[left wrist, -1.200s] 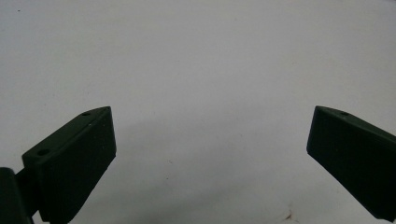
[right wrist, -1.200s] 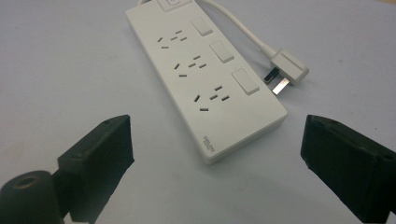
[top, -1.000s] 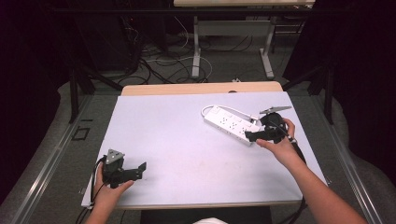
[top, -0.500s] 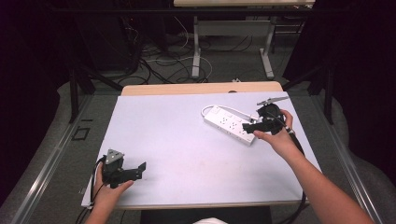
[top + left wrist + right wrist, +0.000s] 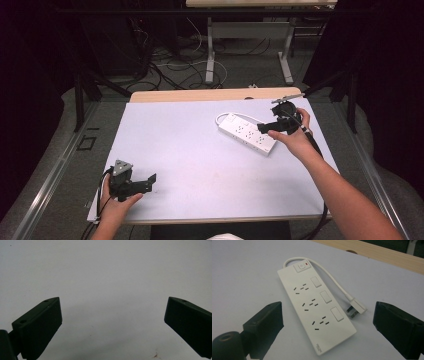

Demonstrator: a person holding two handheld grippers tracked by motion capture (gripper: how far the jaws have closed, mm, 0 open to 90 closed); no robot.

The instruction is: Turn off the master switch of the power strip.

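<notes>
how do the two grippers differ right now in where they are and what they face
The left gripper sits low at the near left corner of the table, facing bare surface; the right gripper is at the far right, pointed at the white power strip. The left is apart from any object; the right hovers close by the strip. Both have jaws wide open, holding nothing.

A white table carries a white power strip
</notes>
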